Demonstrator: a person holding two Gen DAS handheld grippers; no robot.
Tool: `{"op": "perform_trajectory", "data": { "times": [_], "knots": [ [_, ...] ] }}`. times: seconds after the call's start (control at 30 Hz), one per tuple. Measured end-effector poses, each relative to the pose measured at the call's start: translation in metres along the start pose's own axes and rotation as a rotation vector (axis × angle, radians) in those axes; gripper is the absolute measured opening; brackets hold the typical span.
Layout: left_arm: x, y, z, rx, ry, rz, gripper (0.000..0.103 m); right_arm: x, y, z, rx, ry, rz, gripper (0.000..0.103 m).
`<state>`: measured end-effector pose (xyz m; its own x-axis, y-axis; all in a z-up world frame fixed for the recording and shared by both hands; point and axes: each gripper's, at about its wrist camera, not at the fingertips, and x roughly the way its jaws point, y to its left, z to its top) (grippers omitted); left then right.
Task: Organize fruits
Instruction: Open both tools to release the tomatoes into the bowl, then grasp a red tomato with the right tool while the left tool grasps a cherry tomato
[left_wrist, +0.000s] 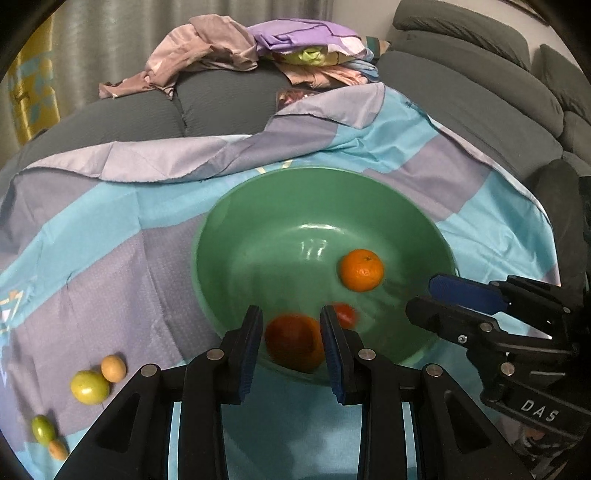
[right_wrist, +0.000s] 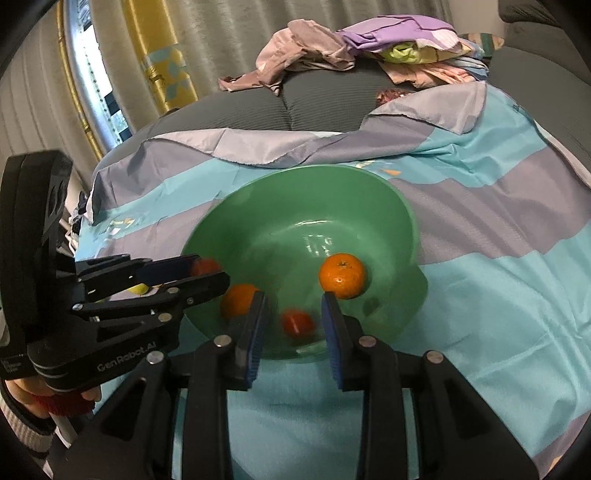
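A green bowl (left_wrist: 258, 229) is being shown from two wrist cameras. It is being carried by a blue and lilac sheet (left_wrist: 110, 229) that is spread over a grey sofa (left_wrist: 221, 107).

The left tongs (left_wrist: 291, 312) are being held over the near rim of the bowl, pointing down into it. Their gap is being kept narrow, and it is being filled from pad to pad by a reddish-orange fruit (left_wrist: 295, 341), which is blurred. From the right wrist view, a reddish blur is being seen between the same jaws.

The right tongs (right_wrist: 293, 297) are also being pointed into the bowl from its near edge. Their pads are being held slightly apart and nothing is being gripped. A small red fruit (right_wrist: 297, 321), blurred, is being seen in the bowl beyond the gap, clear of both pads.

A bright mandarin (left_wrist: 361, 269) is being held by the bowl's floor, toward the far right. A second mandarin (right_wrist: 238, 299) is being seen low in the bowl just past the tips of the left tongs.

Four loose fruits are being left on the sheet well to the left of the bowl: a yellow-green fruit (left_wrist: 89, 386) touching a tan fruit (left_wrist: 113, 368), and nearer the camera a green fruit (left_wrist: 43, 429) beside a small orange fruit (left_wrist: 58, 449).

A pile of clothes (left_wrist: 207, 48) is being shown on the sofa behind.
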<state>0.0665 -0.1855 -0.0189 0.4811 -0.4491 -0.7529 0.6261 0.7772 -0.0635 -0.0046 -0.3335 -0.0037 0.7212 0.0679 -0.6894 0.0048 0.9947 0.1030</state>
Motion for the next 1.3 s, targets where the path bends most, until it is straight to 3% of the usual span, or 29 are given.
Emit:
{"op": "perform_trajectory", "data": {
  "times": [0.13, 0.17, 0.43, 0.8, 0.93, 1.1, 1.3],
  "knots": [
    [-0.017, 0.005, -0.005, -0.024, -0.027, -0.001, 0.056, -0.013, -0.002, -0.003, 0.019, -0.019, -0.002, 0.042],
    [-0.023, 0.007, -0.007, -0.034, -0.034, 0.000, 0.057, -0.017, -0.002, -0.005, 0.022, -0.021, -0.001, 0.043],
    [-0.074, 0.043, -0.064, -0.139, -0.033, 0.043, 0.057, -0.037, 0.005, -0.024, 0.030, 0.003, 0.032, 0.049],
    [-0.141, 0.121, -0.170, -0.365, 0.024, 0.220, 0.057, -0.046, 0.047, -0.045, -0.047, 0.064, 0.098, 0.050],
    [-0.156, 0.138, -0.191, -0.438, 0.022, 0.249, 0.057, -0.042, 0.069, -0.048, -0.086, 0.091, 0.120, 0.050],
    [-0.168, 0.145, -0.204, -0.495, -0.011, 0.222, 0.057, -0.038, 0.099, -0.050, -0.145, 0.119, 0.148, 0.050],
    [-0.172, 0.146, -0.210, -0.497, -0.039, 0.179, 0.057, -0.027, 0.130, -0.056, -0.208, 0.167, 0.184, 0.050]
  ]
}}
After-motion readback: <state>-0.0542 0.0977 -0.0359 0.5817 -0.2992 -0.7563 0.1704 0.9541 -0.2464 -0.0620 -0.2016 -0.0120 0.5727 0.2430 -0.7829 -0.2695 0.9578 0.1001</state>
